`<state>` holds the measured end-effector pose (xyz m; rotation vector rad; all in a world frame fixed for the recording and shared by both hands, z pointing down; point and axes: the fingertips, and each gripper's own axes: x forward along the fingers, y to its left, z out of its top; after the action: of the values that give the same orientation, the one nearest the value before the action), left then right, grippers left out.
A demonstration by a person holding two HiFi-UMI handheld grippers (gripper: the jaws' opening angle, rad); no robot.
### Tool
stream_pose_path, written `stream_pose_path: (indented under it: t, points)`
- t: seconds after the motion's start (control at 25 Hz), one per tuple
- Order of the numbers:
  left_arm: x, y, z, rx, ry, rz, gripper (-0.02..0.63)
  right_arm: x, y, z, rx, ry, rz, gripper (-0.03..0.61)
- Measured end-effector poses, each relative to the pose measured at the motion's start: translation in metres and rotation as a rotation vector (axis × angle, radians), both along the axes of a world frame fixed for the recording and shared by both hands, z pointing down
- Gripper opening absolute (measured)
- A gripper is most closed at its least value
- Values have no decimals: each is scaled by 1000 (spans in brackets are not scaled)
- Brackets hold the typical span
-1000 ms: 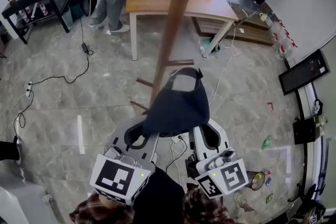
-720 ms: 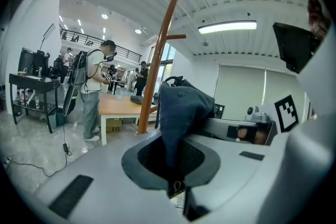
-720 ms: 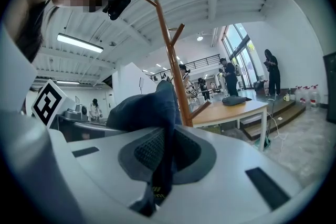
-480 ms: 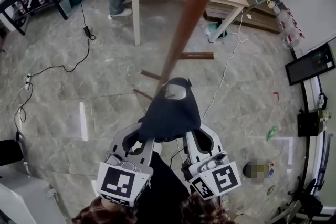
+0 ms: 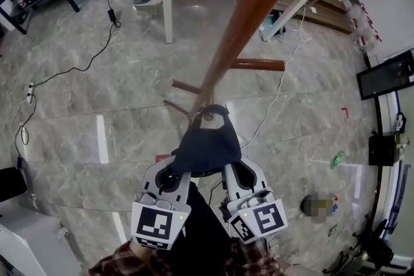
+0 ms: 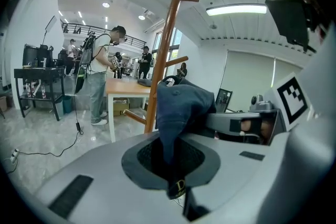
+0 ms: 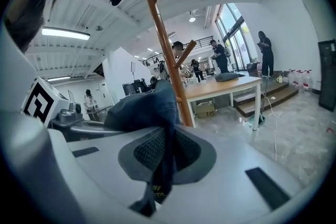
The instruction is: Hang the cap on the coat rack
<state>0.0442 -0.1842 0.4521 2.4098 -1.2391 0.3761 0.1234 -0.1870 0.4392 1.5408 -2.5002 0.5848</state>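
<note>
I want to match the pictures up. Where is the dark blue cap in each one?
Head view: the dark blue fabric cap is in the lower middle, just below the pole.
Left gripper view: cap in the middle, just right of the pole.
Right gripper view: cap left of middle, beside the pole.
Shared landmark: the tall brown wooden coat rack pole.

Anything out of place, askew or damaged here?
Nothing damaged. The cap is pinched by both the left gripper and right gripper, close to the coat rack pole. Loose cables trail across the floor.
</note>
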Motion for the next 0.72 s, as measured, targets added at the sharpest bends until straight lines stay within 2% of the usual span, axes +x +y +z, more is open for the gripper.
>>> stream_pose_path:
  t: [0.2,0.36,0.72]
  points:
    - [3,-12,35,-15,-35,-3,23,3,-14,36,-39,12,1,18]
    - [5,-31,57,-59,7,-40,23,7,-34,56,-39,23,1,18]
    - [10,-66,85,-105,22,-53,23,12,-72,81,-61,54,22,18]
